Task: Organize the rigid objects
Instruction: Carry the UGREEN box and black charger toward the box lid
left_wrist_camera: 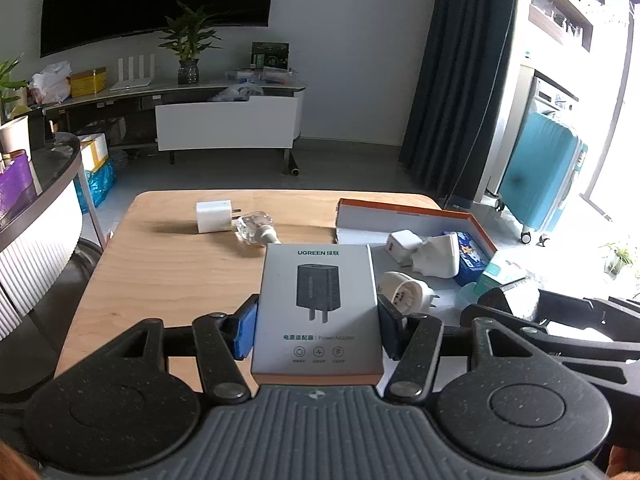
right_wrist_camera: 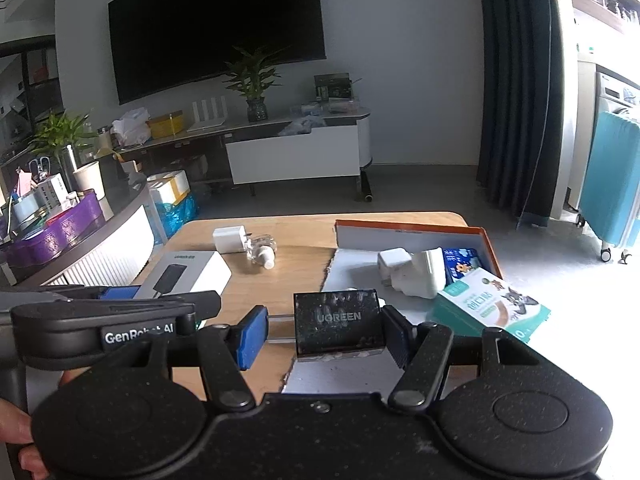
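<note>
- My left gripper point(left_wrist_camera: 318, 330) is clamped on 1 grey UGREEN adapter box point(left_wrist_camera: 318, 308), its blue pads pressing the box's 2 long sides, held above the near part of the wooden counter point(left_wrist_camera: 160, 268).
- My right gripper point(right_wrist_camera: 324, 334) pinches 1 black UGREEN charger point(right_wrist_camera: 338, 328) between its pads; the charger's 2 metal prongs point toward the left pad, and it hangs over the near left edge of the tray.
- 1 orange-rimmed tray point(right_wrist_camera: 416, 226) sits on the right half of the counter.
- Inside the tray I count 3 white plugs in the left view: 1 small cube plug point(left_wrist_camera: 402, 242), 1 larger white adapter point(left_wrist_camera: 438, 258) touching it, and 1 round white plug point(left_wrist_camera: 404, 292) nearer to me.
- Also in the tray: 1 blue printed box point(right_wrist_camera: 462, 262) against the far right wall, and 1 teal-and-white carton point(right_wrist_camera: 492, 304) lying partly across the right rim.
- Out on the bare counter, at the far left: 1 white cube charger point(left_wrist_camera: 214, 216) and 1 small clear bottle point(left_wrist_camera: 256, 228) with a white cap, lying on its side and touching the charger's prongs.
- That makes 2 loose things outside the tray and 2 things in my grippers.
</note>
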Motion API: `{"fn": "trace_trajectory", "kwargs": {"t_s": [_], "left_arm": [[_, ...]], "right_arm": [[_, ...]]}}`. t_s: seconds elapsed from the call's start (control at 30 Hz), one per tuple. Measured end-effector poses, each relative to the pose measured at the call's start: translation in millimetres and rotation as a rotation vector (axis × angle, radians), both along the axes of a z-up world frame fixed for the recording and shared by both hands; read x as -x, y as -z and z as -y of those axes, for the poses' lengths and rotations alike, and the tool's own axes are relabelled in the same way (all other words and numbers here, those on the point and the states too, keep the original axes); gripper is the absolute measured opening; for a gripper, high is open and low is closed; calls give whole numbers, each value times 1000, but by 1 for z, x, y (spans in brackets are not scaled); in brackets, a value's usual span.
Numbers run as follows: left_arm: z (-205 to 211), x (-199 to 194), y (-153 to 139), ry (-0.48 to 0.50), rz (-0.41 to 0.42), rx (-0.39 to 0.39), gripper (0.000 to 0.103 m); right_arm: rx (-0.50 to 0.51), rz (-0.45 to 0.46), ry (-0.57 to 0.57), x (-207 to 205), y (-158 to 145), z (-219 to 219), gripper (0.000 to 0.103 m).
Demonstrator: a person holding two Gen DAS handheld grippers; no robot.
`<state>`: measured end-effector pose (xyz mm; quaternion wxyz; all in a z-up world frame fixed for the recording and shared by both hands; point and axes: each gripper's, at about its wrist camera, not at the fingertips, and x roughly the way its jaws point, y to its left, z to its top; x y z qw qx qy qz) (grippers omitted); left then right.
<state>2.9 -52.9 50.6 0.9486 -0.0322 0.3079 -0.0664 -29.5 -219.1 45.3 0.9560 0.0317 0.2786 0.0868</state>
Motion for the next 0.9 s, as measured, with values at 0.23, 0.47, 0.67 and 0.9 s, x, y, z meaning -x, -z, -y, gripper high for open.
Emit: {"fn": "trace_trajectory", "kwargs": {"t_s": [0.23,0.47,0.67,0.9], "left_arm": [[8,1,3,28,-8,2,59],[18,2,5,61,-17,5,59],[27,2,6,85,-25,7,59],[39,-2,5,111,-25,8,59]], "right_arm": [[-6,2,34,7,0,13,74],[-6,-1,69,11,1,26,74],[-15,2,96,13,1,36,74],[-21,8,122,13,-1,46,74]]}}
